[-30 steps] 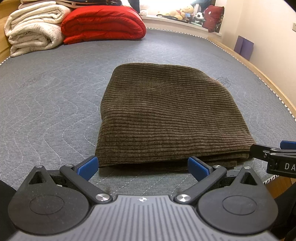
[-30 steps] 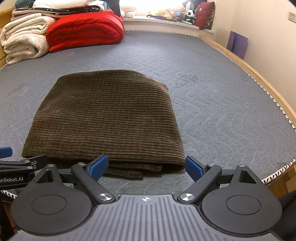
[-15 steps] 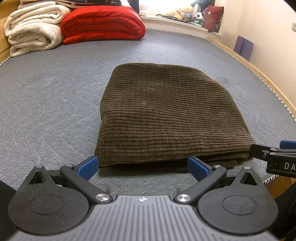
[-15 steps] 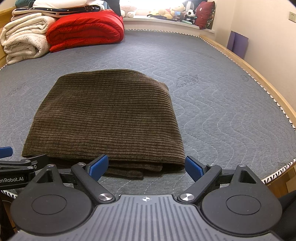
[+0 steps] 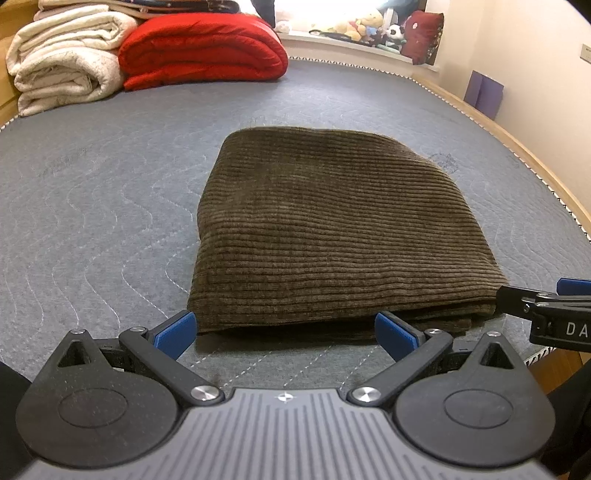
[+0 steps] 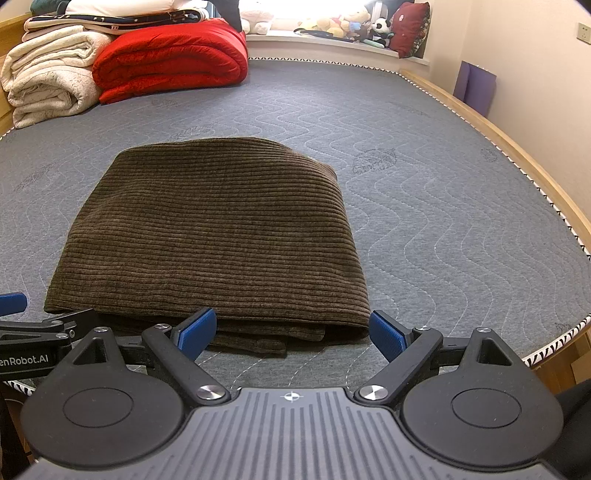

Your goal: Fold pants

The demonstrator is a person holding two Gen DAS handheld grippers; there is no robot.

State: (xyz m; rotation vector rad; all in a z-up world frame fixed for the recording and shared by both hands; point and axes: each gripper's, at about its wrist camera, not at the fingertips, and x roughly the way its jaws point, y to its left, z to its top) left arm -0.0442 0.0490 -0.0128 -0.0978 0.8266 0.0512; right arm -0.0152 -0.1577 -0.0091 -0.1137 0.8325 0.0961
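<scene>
Brown corduroy pants (image 5: 332, 229) lie folded into a squarish stack on the grey quilted mattress (image 5: 92, 206), near its front edge. Ribs run crosswise; lower layers peek out along the near edge, a bit uneven on the right wrist view, bottom layer sticking out past the top one.

Left tool (image 5: 284, 332) sits low just in front of the stack's near edge, blue pads spread wide apart, nothing between them – released. Left pad (image 5: 175, 330) is just beside the near-left corner of the pants; can't tell if it touches.

Right tool (image 6: 291, 332) same story: wide open, empty, parked at the near edge toward the stack's right side, right pad (image 6: 388, 334) just off the near-right corner. Each tool shows up at the margin of the other's view, so they're side by side.

Back of the bed: red folded quilt (image 5: 199, 51) next to a rolled cream blanket (image 5: 62, 77), touching. Stuffed toys (image 6: 343, 26) and a dark red cushion (image 6: 412, 29) on the window ledge behind. Wooden bed frame (image 6: 517, 147) curves along the right, purple folder-like thing (image 6: 476, 86) leaning at the wall.
</scene>
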